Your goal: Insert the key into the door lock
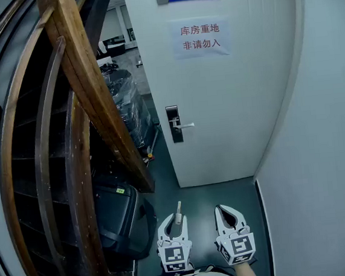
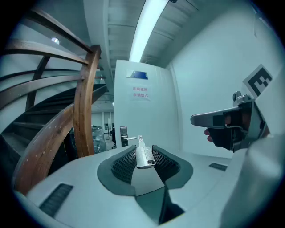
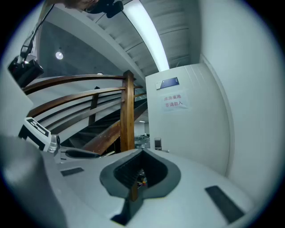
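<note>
Silvery flat key (image 2: 143, 156) clamped in ribbed left tongs (image 2: 144, 152).

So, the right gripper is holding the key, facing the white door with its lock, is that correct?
Not quite: the left gripper holds the key between its fingers, as the left gripper view shows, facing the white door with its lock.

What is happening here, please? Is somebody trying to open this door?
A person stands some way back from a white door with a gripper in each hand. The left gripper is clamped on a silver key, its blade pointing toward the door. The right gripper is shut and holds nothing. The lock, with its lever handle, is ahead, and the key has not reached it yet.
</note>
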A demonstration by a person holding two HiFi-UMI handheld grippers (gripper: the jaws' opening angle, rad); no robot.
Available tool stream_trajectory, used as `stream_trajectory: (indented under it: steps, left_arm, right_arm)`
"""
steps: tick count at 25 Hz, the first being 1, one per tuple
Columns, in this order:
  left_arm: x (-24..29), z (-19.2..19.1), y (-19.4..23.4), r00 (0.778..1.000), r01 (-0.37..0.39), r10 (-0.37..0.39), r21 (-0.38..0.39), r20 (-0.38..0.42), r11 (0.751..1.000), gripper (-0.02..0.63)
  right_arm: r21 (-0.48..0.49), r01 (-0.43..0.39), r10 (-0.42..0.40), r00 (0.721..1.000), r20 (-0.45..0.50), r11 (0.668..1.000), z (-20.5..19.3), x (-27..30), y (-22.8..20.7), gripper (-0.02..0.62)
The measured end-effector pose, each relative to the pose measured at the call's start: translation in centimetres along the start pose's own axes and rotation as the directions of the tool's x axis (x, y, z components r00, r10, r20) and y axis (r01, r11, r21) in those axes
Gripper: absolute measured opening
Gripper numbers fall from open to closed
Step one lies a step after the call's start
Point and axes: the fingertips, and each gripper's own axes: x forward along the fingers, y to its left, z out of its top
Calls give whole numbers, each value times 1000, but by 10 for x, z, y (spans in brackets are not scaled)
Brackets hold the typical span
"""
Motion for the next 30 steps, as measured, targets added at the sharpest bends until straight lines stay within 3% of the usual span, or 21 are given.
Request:
stream_trajectory:
  steps: [13,19,30]
  left_arm:
    - [0,3,-18,1000,-24,24,-7,3,1000,118]
    - [9,-6,-24,999,-48,48,-46,-9,998,118]
    - [72,-26,-3,996,-71,67,-80,-56,994,118]
  right_arm:
    - [12,-39,39,999,0,999,-3,-11,-10,6]
    - [19,-37,38,999,-23,999,-17,-22,-24,6]
    - [33,-16,18,997,-81,999,-42,0,-51,6]
